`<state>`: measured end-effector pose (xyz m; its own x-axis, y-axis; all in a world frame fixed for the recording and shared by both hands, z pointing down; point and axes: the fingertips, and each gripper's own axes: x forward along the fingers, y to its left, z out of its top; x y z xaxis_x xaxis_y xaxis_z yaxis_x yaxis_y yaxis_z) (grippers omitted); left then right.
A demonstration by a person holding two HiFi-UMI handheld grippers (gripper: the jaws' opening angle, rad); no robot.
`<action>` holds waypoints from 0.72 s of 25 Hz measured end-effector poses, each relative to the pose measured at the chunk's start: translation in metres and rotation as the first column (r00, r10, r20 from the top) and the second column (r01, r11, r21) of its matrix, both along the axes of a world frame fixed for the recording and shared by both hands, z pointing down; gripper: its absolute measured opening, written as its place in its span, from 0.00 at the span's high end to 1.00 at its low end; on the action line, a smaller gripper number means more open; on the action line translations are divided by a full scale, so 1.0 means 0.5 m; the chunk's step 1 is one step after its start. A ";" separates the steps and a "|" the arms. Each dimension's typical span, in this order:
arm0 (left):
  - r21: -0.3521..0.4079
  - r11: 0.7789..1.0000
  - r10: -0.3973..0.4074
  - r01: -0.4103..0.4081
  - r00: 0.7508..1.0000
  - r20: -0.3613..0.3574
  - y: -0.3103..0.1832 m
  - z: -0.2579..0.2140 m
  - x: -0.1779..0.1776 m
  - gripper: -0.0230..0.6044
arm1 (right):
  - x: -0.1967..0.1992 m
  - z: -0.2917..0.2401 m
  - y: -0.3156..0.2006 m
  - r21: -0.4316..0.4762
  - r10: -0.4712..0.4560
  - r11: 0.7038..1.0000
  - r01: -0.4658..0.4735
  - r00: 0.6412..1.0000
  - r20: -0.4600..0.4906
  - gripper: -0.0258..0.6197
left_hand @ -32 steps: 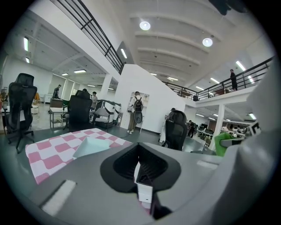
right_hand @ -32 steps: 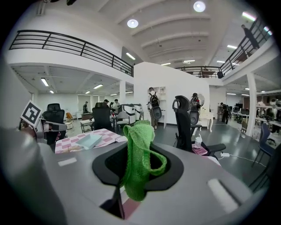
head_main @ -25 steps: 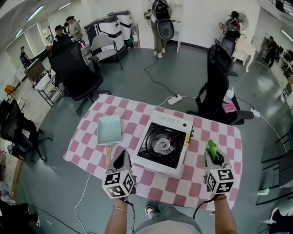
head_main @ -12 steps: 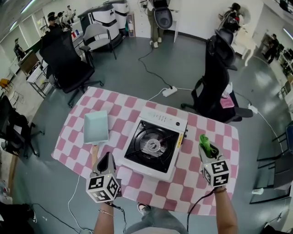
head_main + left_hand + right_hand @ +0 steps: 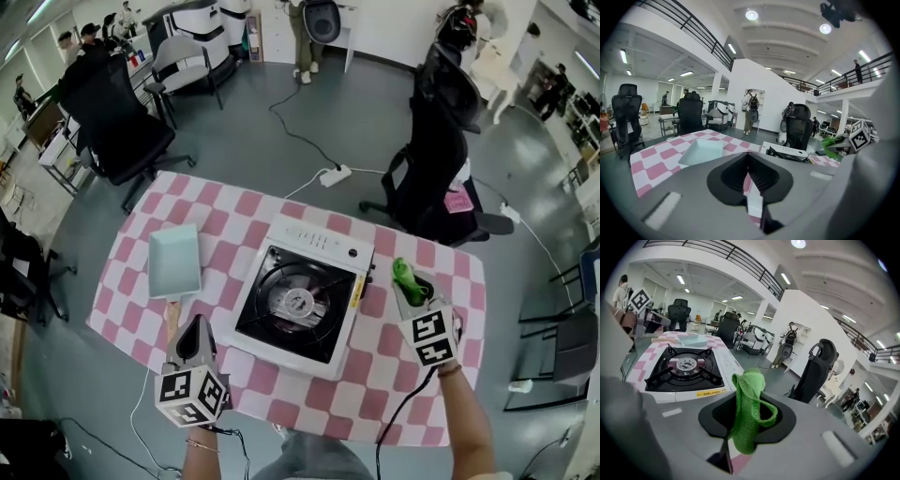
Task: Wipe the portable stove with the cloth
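The right gripper (image 5: 415, 292) is pinching the green cloth (image 5: 404, 275) beside the stove (image 5: 298, 302), while the left gripper (image 5: 195, 339) is hovering with its jaws pressed together, empty.

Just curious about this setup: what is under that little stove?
The portable stove rests on a pink-and-white checked tablecloth. The table beneath is hidden by that tablecloth, so its surface cannot be seen.

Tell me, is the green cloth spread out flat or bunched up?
Bunched up. The green cloth sticks up as a folded wad, pinched in the right gripper.
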<state>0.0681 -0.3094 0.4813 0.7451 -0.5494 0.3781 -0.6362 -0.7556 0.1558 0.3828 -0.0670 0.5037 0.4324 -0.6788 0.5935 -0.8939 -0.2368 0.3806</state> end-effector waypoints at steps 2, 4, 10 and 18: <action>-0.004 1.000 -0.003 0.003 1.000 0.008 0.000 0.010 0.000 0.96 | 0.005 0.009 -0.017 -0.041 -0.036 0.999 0.035 0.999 -0.037 0.82; -0.006 1.000 -0.003 0.003 1.000 0.020 0.001 0.021 -0.001 0.96 | 0.009 0.019 -0.032 -0.079 -0.068 0.995 0.063 0.996 -0.059 0.82; -0.011 1.000 -0.023 0.024 0.999 0.030 -0.003 0.032 -0.010 0.96 | 0.020 0.056 -0.074 -0.166 -0.139 0.978 0.127 0.988 -0.061 0.82; -0.027 0.998 -0.058 0.059 0.998 0.031 -0.017 0.047 -0.023 0.96 | 0.032 0.085 -0.114 -0.271 -0.215 0.944 0.186 0.973 -0.082 0.82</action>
